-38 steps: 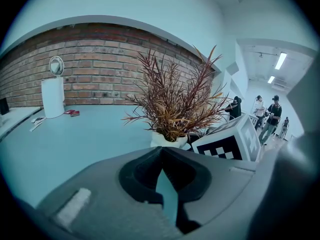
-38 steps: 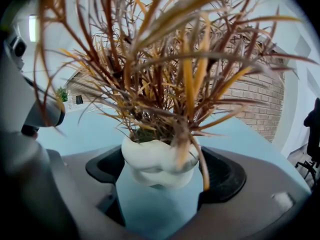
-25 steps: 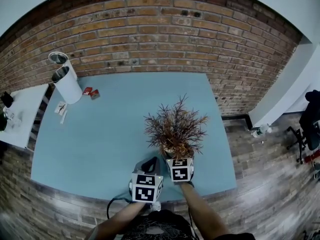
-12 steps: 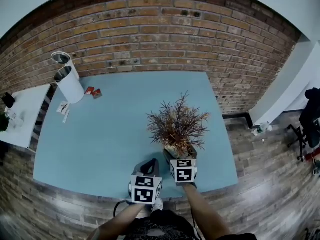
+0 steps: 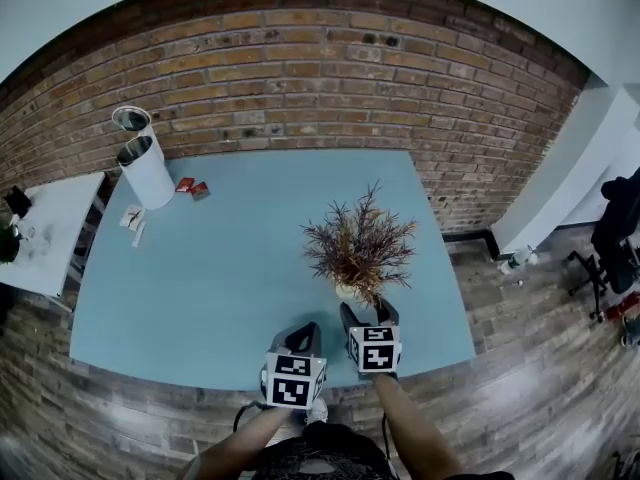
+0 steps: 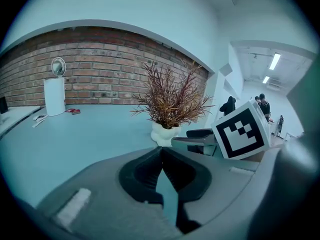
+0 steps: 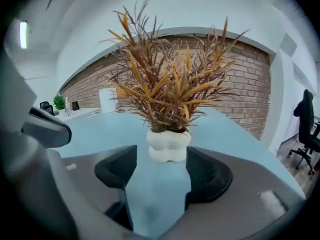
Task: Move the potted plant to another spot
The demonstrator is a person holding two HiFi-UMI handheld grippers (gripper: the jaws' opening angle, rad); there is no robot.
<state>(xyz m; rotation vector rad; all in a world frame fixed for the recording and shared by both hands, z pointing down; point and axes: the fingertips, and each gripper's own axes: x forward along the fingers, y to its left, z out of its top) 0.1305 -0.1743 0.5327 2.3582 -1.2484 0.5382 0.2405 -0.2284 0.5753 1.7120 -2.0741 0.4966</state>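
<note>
The potted plant [image 5: 358, 246], rust-brown spiky leaves in a lumpy white pot [image 7: 168, 145], stands upright on the blue table [image 5: 230, 268] near its front right. My right gripper [image 5: 366, 314] is just in front of the pot; its jaws are closing and stand apart, with nothing between them and the pot just beyond their tips. In the right gripper view, the right gripper [image 7: 161, 158] frames the pot without touching it. My left gripper [image 5: 304, 334] is to its left, shut and empty. In the left gripper view, the left gripper [image 6: 161, 152] has the pot [image 6: 164, 133] ahead to the right.
A white cylinder with two metal cups [image 5: 141, 160] stands at the table's back left, with small red items [image 5: 191, 186] and paper slips [image 5: 132, 220] nearby. A brick wall [image 5: 330, 78] runs behind. A white side table [image 5: 40, 230] is at left, a black chair [image 5: 618, 230] at right.
My right gripper has drawn back from the pot toward the table's front edge, and its jaws have narrowed. The plant stays standing on the table. The left gripper has shifted back slightly.
</note>
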